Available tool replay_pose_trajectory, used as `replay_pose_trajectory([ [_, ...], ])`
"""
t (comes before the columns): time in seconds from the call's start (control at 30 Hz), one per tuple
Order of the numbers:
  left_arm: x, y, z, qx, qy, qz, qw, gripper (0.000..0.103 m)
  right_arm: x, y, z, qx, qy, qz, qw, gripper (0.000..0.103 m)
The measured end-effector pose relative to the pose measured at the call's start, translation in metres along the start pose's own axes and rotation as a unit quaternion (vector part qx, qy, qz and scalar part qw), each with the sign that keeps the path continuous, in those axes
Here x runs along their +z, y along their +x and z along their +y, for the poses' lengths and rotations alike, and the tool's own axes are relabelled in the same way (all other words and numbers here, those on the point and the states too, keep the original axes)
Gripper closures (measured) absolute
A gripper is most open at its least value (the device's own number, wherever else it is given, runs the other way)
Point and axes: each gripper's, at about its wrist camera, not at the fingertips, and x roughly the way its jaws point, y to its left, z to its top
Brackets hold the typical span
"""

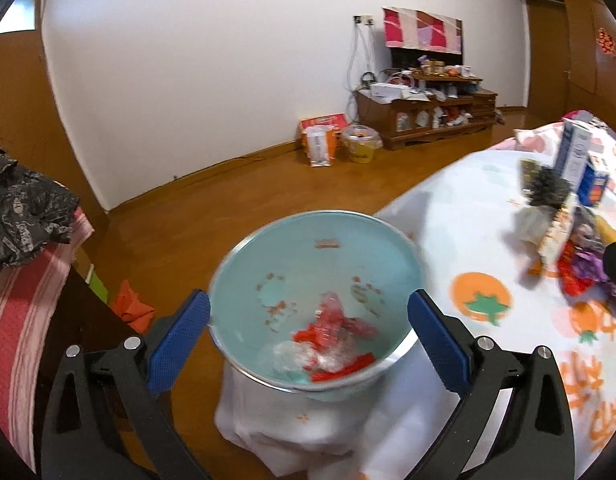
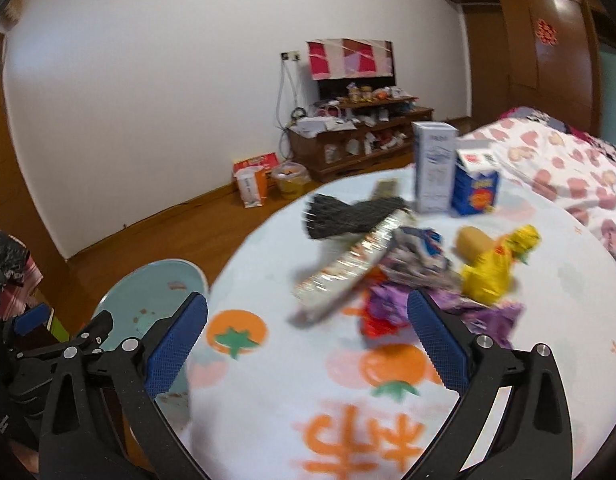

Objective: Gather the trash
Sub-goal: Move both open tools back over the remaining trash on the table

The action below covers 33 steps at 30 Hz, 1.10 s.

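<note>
While one bin (image 1: 308, 248) waits, two cartons (image 2: 433, 168) stand.

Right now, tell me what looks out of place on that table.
A heap of crumpled wrappers lies loose on the tablecloth, beside a yellow bag. Only a few red and clear scraps sit in the blue bin by the table's edge.

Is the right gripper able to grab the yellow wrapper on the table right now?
Probably yes. The right gripper is open and empty, and the yellow wrapper lies on top of the table, ahead and to the right. Only the purple wrappers lie in front, low and flat.
</note>
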Motion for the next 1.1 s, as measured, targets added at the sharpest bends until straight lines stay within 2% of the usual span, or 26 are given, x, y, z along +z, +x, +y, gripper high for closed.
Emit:
replay_pose_trajectory([
  [0.17,-0.012,-0.014,-0.034,-0.034,0.024,0.006,0.9991,0.006,-0.013,-0.015,-0.036,-0.015,0.028,0.007,0.999,0.005],
  [0.33,-0.032,-0.024,-0.066,-0.068,0.057,0.012,0.9960,0.006,-0.033,-0.029,-0.076,-0.050,0.048,0.014,0.997,0.005],
  [0.6,-0.047,-0.028,-0.094,-0.087,0.081,0.025,0.9926,0.006,-0.051,-0.038,-0.128,-0.087,0.084,0.025,0.992,0.006],
  [0.83,-0.044,-0.022,-0.104,-0.091,0.095,0.016,0.9912,0.006,-0.037,-0.035,-0.157,-0.093,0.112,0.025,0.989,0.026],
  [1.0,-0.027,-0.020,-0.113,-0.094,0.104,-0.009,0.9901,0.006,-0.010,-0.024,-0.170,-0.092,0.121,0.013,0.988,0.027],
  [1.1,-0.012,-0.014,-0.124,-0.098,0.112,-0.022,0.9887,0.007,0.005,-0.007,-0.178,-0.081,0.135,0.023,0.987,0.035],
])
